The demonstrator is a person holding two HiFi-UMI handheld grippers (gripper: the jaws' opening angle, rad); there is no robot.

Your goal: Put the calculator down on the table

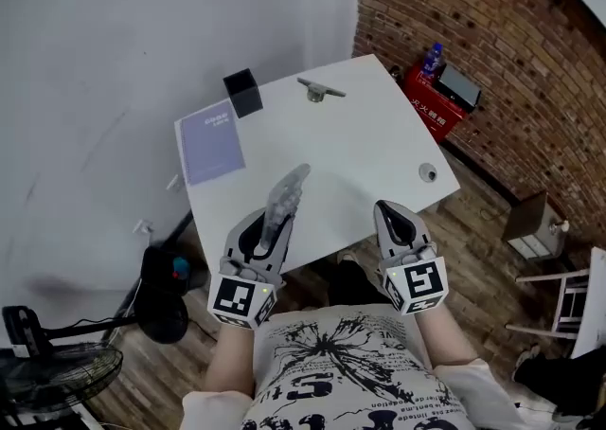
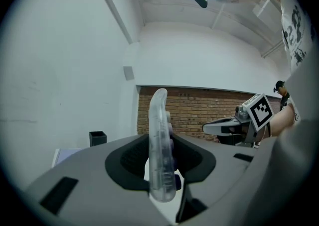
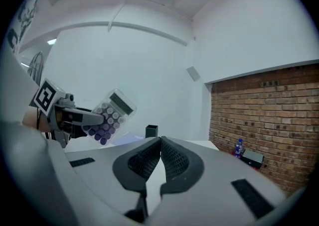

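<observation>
One calculator [image 1: 290, 189] end hides within the left gripper [image 1: 267, 235].

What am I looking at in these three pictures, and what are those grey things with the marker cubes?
No robot here: a person holds a two-jaw tool in each hand. The wide picture comes from a camera on the person's head, looking down; the other two come from cameras riding on each tool. The left tool is clamped on a clear calculator with purple keys, held in the air. The right tool is shut and empty. On the white table lie a lilac booklet, a black box and a small metal item.
</observation>
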